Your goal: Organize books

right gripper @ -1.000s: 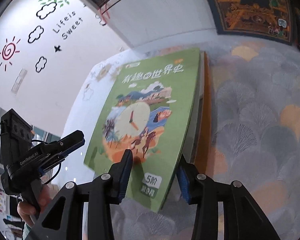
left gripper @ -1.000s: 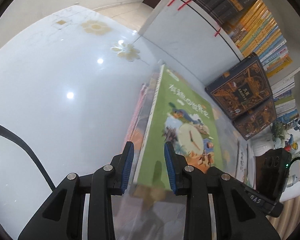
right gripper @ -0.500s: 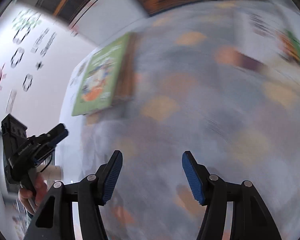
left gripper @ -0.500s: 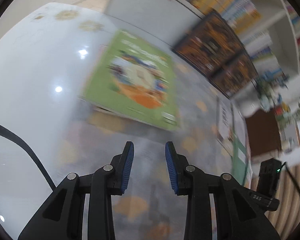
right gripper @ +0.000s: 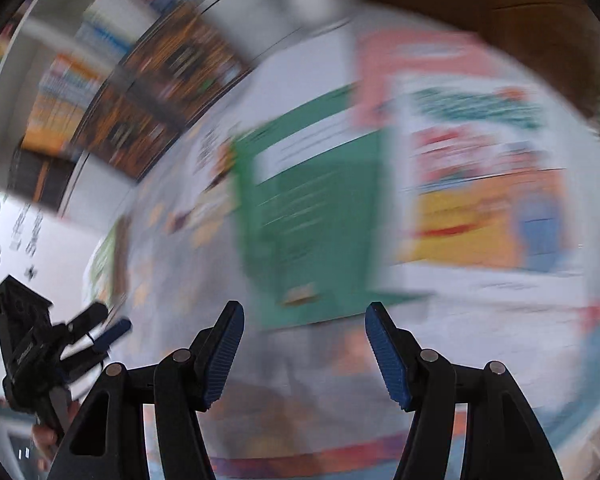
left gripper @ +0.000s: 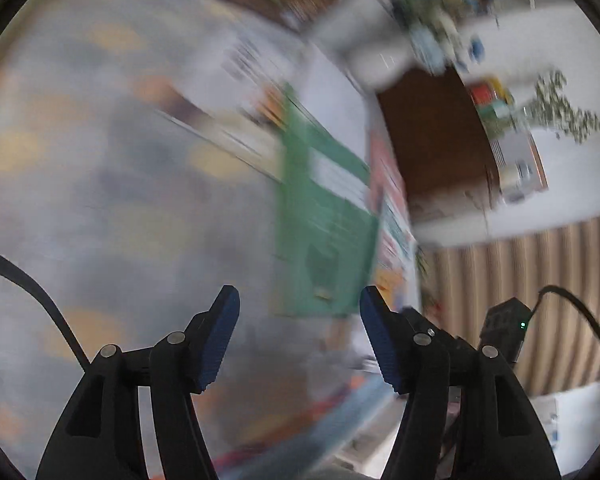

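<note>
Blurred grey patterned tabletop [left gripper: 112,208] carries one dark green flat book [right gripper: 316,216]; only right view shows pink-orange picture book [right gripper: 480,184] beside it. Left gripper [left gripper: 300,340] just widened, empty; right gripper [right gripper: 304,350] spread, empty.

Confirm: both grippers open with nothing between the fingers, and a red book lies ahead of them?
Not red: the book ahead is dark green, per the right wrist view. The left gripper and right gripper are open and empty, as you said.

Both wrist views downward, shared green book [left gripper: 324,220]
</note>
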`<state>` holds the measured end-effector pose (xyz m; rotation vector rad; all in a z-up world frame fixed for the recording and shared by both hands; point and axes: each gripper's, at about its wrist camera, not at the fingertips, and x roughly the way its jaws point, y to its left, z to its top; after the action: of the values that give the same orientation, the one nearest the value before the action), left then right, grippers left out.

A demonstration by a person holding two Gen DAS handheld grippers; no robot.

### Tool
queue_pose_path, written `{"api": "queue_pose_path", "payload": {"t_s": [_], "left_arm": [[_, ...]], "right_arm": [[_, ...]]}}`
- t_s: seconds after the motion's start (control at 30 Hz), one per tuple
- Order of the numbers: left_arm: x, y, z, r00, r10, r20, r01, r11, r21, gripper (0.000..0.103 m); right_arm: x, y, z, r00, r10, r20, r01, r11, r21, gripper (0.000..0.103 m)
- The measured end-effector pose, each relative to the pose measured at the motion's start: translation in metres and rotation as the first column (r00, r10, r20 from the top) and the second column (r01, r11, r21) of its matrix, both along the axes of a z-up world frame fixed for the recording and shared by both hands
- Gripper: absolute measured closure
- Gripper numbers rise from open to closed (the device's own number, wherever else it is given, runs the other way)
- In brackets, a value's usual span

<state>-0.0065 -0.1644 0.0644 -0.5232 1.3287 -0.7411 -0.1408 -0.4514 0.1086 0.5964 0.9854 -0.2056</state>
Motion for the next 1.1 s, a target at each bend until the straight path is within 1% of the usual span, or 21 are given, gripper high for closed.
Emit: {"api": "queue_pose_path", "payload": {"t_s": [0.1,0.2,0.27,0.3,0.33,0.4,0.5,0.57,0.6,0.63,0.73,0.8,0.87,0.93,1.0,1.07,1.1], "left_arm": [[-0.007,-0.072,0.001,0.996,-0.080,0.035,0.078,0.996,0.049,0.043],[-0.010,-0.135,0.000,0.986,-0.154,0.067,0.146,0.983,0.114,0.043],[-0.010,-0.160,-0.001,0.980,-0.183,0.082,0.170,0.975,0.142,0.043],[-0.011,-0.176,-0.003,0.975,-0.198,0.097,0.181,0.971,0.157,0.043],[-0.011,-0.183,-0.005,0.975,-0.199,0.102,0.180,0.968,0.173,0.043],[-0.010,-0.197,-0.009,0.977,-0.185,0.104,0.162,0.967,0.199,0.043],[-0.008,-0.207,-0.019,0.982,-0.173,0.076,0.152,0.962,0.228,0.043],[-0.009,-0.207,-0.025,0.983,-0.173,0.057,0.156,0.961,0.227,0.043],[-0.010,-0.206,-0.025,0.984,-0.166,0.065,0.148,0.964,0.221,0.043],[-0.010,-0.206,-0.025,0.984,-0.164,0.063,0.148,0.967,0.209,0.043],[-0.010,-0.203,-0.028,0.988,-0.152,0.022,0.147,0.977,0.155,0.043],[-0.012,-0.201,-0.028,0.990,-0.137,0.027,0.131,0.980,0.151,0.043],[-0.016,-0.197,-0.027,0.991,-0.127,0.035,0.120,0.980,0.161,0.043],[-0.022,-0.181,-0.025,0.996,-0.083,0.044,0.076,0.986,0.152,0.042],[-0.026,-0.160,-0.025,0.999,-0.028,0.030,0.025,0.993,0.119,0.042],[-0.030,-0.137,-0.026,1.000,0.029,0.012,-0.030,0.995,0.091,0.042],[-0.032,-0.124,-0.026,0.998,0.064,0.007,-0.065,0.993,0.096,0.042]], "right_arm": [[-0.023,-0.045,0.002,0.997,-0.071,-0.003,0.070,0.997,-0.042,0.042],[-0.032,-0.080,0.005,0.996,-0.085,-0.019,0.081,0.984,-0.158,0.042],[-0.027,-0.097,0.001,0.996,-0.082,-0.032,0.076,0.984,-0.164,0.043],[-0.023,-0.105,-0.003,0.996,-0.079,-0.045,0.071,0.985,-0.155,0.046],[-0.017,-0.114,-0.007,0.995,-0.075,-0.065,0.065,0.987,-0.148,0.050],[-0.007,-0.124,-0.013,0.994,-0.071,-0.089,0.059,0.989,-0.138,0.050],[0.000,-0.135,-0.021,0.993,-0.057,-0.103,0.045,0.992,-0.116,0.050],[0.002,-0.134,-0.027,0.993,-0.003,-0.116,-0.006,0.997,-0.079,0.050],[0.004,-0.132,-0.028,0.991,0.023,-0.130,-0.034,0.996,-0.078,0.049],[0.004,-0.130,-0.028,0.991,0.035,-0.132,-0.047,0.994,-0.093,0.049],[0.003,-0.119,-0.023,0.987,0.080,-0.142,-0.101,0.984,-0.146,0.049],[0.006,-0.102,-0.017,0.979,0.125,-0.161,-0.160,0.959,-0.233,0.048],[0.010,-0.085,-0.013,0.966,0.189,-0.176,-0.235,0.925,-0.298,0.043],[0.013,-0.072,-0.009,0.956,0.244,-0.165,-0.286,0.906,-0.311,0.042],[0.018,-0.060,-0.005,0.947,0.282,-0.155,-0.318,0.897,-0.306,0.041],[0.026,-0.044,-0.006,0.931,0.331,-0.153,-0.363,0.885,-0.292,0.036],[0.030,-0.037,-0.008,0.924,0.349,-0.158,-0.381,0.878,-0.288,0.035]]}}
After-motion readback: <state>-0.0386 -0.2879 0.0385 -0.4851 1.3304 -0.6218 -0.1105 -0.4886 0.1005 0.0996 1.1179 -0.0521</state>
